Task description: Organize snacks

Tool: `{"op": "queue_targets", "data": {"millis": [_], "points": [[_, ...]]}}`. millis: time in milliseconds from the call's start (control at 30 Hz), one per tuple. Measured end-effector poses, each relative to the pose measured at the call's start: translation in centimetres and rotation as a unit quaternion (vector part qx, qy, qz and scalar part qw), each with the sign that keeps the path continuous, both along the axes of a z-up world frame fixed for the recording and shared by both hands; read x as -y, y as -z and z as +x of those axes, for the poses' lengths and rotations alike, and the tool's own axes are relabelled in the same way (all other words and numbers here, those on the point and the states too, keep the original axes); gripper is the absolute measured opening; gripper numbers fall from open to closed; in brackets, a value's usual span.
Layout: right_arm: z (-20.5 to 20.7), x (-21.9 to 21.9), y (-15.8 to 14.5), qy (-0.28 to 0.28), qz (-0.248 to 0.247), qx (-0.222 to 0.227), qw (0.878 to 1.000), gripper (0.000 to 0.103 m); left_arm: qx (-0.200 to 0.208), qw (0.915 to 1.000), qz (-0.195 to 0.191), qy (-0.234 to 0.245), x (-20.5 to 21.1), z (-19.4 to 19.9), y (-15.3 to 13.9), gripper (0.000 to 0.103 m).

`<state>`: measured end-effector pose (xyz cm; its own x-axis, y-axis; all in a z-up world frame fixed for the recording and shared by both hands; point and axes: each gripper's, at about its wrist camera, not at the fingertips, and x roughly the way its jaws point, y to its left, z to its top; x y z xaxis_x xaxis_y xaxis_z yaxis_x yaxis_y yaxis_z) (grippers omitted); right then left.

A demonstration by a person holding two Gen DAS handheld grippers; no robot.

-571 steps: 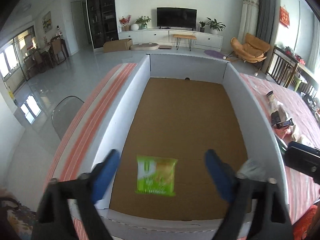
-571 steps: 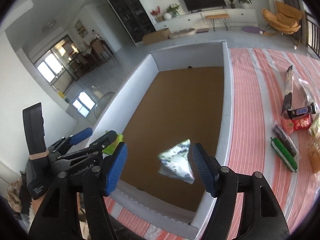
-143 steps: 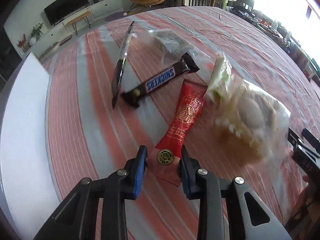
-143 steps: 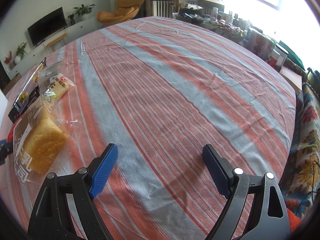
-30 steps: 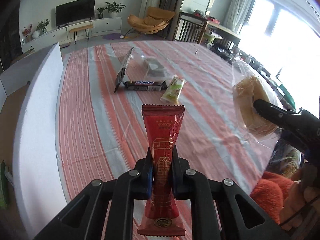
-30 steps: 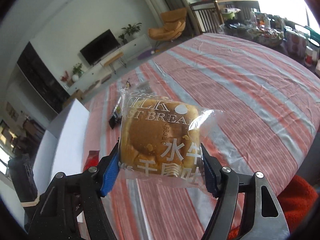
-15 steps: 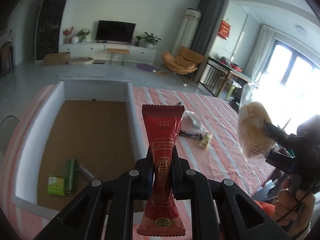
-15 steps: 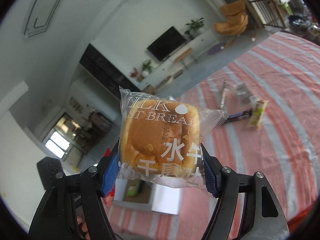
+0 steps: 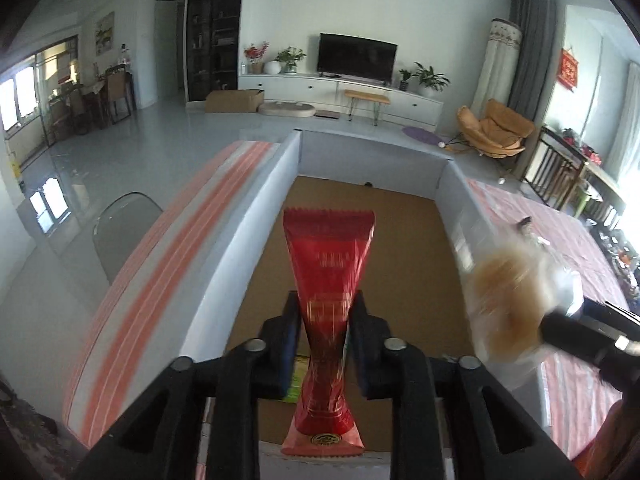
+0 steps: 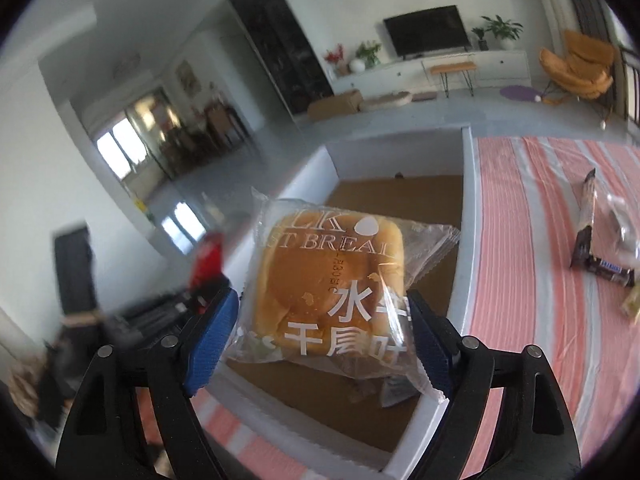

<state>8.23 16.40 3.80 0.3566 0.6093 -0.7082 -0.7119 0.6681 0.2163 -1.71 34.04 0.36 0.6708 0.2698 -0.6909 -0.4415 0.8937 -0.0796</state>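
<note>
Gripped tight by the left gripper (image 9: pixel 323 342), a red snack pack (image 9: pixel 329 276) is held upright over the white box (image 9: pixel 256 236). A bagged bread bun (image 10: pixel 332 284) is pinched by the right gripper (image 10: pixel 320 332) above it.

The red packet (image 9: pixel 328 280) hides the box (image 9: pixel 248 252) floor behind it; its print is blurred and unreadable. A green item (image 9: pixel 295 376) shows only as a sliver between the packet and the left gripper (image 9: pixel 323 332) finger. In the left wrist view the bread (image 9: pixel 508 300) is motion-blurred and its wrapper edges are indistinct.

In the right wrist view the bread (image 10: pixel 332 280) covers much of the box (image 10: pixel 466 208) interior; a pale wrapper (image 10: pixel 394 390) beneath it is partly hidden and cannot be identified. The left gripper (image 10: pixel 200 292) and red packet (image 10: pixel 208 262) are smeared. On the desk (image 10: pixel 540 208), a greenish packet (image 10: pixel 631 304) is cut off at the image edge, and a clear bag (image 10: pixel 624 220) is too faint to read.
</note>
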Motion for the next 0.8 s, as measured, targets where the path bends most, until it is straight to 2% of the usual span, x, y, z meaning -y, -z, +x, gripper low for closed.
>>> {"op": "queue_targets", "data": {"millis": [33, 67, 100, 167, 333, 467, 533, 800], "points": [[-0.6, -0.4, 0.5, -0.007, -0.019, 0.021, 1.0, 0.086, -0.001, 0.9998, 0.005, -0.019, -0.4, 0.1, 0.4, 0.079], [-1.2, -0.1, 0.5, -0.012, -0.015, 0.036, 0.999, 0.086, 0.006, 0.9994, 0.005, -0.034, -0.8, -0.2, 0.6, 0.088], [-1.6, 0.6, 0.4, -0.019, 0.0, 0.039, 0.999, 0.086, 0.019, 0.9989, 0.003, -0.043, -1.0, -0.5, 0.8, 0.092], [-1.8, 1.6, 0.2, -0.026, 0.022, 0.034, 0.999, 0.086, 0.033, 0.9983, -0.002, -0.048, -1.2, -0.9, 1.0, 0.093], [-1.7, 3.9, -0.2, -0.016, 0.038, 0.037, 0.998, 0.086, 0.039, 0.9983, -0.017, -0.039, -1.2, -0.5, 1.0, 0.094], [-1.9, 5.4, 0.0, 0.01, 0.047, 0.053, 0.997, 0.086, 0.044, 0.9988, -0.01, -0.019, 1.0, -0.4, 0.3, 0.094], [-1.3, 6.2, 0.1, 0.018, 0.053, 0.046, 0.997, 0.086, 0.044, 0.999, -0.006, -0.004, 2.4, -0.2, 0.0, 0.094], [-0.6, 13.1, 1.6, 0.09, 0.069, 0.037, 0.993, 0.086, 0.043, 0.9978, -0.012, 0.049, 7.7, 1.4, -1.4, 0.094]]}}
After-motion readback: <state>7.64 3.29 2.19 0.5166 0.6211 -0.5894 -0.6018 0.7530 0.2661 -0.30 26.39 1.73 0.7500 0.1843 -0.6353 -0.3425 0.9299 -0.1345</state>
